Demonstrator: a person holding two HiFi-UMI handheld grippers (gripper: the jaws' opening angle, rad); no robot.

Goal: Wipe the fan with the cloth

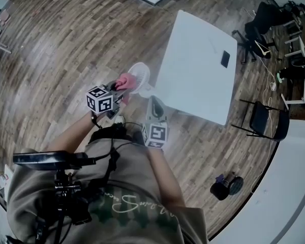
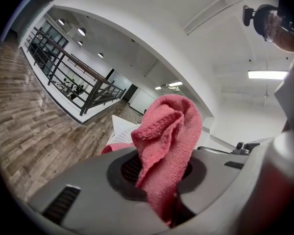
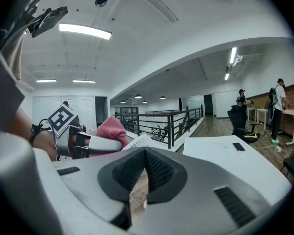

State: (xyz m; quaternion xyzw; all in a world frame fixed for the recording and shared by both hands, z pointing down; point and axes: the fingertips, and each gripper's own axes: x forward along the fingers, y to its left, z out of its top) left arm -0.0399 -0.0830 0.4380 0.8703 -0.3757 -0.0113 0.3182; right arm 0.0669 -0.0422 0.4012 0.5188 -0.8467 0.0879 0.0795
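A small white fan (image 1: 140, 75) hangs in the air off the near corner of the white table (image 1: 198, 60). Its stem runs down into my right gripper (image 1: 153, 101), which looks shut on it. In the right gripper view the jaws (image 3: 144, 160) meet at the tips, with a bit of white low between them and the fan's ribbed grille (image 3: 137, 142) just beyond. My left gripper (image 1: 121, 88) is shut on a pink cloth (image 1: 124, 81), which lies against the fan's left side. The cloth (image 2: 169, 136) bunches up out of the left jaws (image 2: 159, 175), with the fan (image 2: 118, 131) behind it.
A black phone (image 1: 225, 59) lies on the table. A black chair (image 1: 267, 121) stands to the table's right, and a dark round object (image 1: 226, 185) sits on the wood floor. A railing (image 3: 171, 124) and people at desks (image 3: 279, 106) are far off.
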